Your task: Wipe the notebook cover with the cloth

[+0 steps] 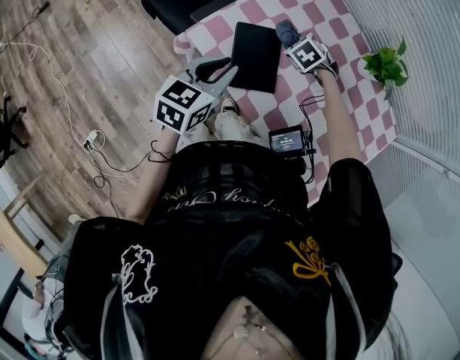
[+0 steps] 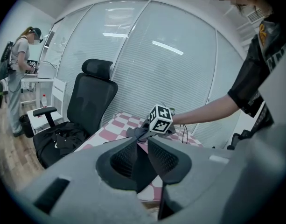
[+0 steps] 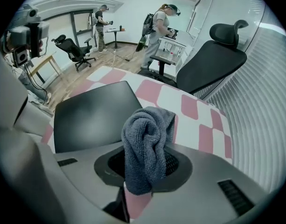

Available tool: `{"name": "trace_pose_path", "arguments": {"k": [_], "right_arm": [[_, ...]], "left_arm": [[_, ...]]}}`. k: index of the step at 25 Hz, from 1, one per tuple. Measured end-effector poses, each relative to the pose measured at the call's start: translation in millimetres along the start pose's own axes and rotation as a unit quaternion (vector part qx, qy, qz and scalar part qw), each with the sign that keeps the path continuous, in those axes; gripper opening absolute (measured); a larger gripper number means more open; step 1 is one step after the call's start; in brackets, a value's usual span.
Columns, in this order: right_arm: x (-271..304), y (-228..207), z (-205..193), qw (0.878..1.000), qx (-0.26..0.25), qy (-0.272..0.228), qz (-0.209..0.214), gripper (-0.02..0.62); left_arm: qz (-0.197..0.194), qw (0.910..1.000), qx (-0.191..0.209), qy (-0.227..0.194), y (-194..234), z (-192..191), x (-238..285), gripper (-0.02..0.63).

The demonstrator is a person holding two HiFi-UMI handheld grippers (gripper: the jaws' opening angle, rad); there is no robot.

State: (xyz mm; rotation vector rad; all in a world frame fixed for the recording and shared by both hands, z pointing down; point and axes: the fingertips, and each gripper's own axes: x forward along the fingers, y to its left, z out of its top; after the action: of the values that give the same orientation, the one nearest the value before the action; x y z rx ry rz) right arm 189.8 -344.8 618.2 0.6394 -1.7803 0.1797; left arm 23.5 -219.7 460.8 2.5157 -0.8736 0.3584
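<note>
Right gripper (image 1: 292, 42) clamped on a bunched grey cloth (image 3: 147, 143) at the black notebook's (image 1: 256, 55) edge; left gripper (image 1: 231, 71) empty beside it.

The notebook lies flat and closed on the pink-and-white checked table (image 1: 350, 88), near its front edge. In the right gripper view the cloth hangs in a wad between the jaws, with the notebook just past it to the left; whether the cloth touches the cover cannot be told. In the left gripper view that gripper's jaws are drawn almost together with nothing between them, held by the notebook's near left corner. A small potted plant (image 1: 387, 64) stands at the table's right side, a small screen device (image 1: 287, 139) lies near the person, and a black office chair (image 3: 212, 62) stands behind the table.
</note>
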Motion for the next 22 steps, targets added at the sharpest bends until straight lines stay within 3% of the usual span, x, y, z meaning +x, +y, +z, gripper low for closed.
{"name": "trace_pose_path", "arguments": {"k": [6,10,22], "right_arm": [[6.4,13.4,-4.2,1.0,-0.007,0.004,0.024,0.086],[1.8,24.5,-2.8,0.999,-0.041,0.008,0.023,0.086],[-20.2,93.3,-34.5,0.998,-0.049,0.021,0.034,0.086]], "left_arm": [[0.012,0.9999,-0.007,0.001,3.6,-3.3,-1.4,0.072],[0.017,0.9998,-0.013,-0.001,4.0,-4.2,-3.2,0.072],[-0.009,0.9999,-0.009,-0.001,-17.3,-17.5,-12.1,0.072]]}}
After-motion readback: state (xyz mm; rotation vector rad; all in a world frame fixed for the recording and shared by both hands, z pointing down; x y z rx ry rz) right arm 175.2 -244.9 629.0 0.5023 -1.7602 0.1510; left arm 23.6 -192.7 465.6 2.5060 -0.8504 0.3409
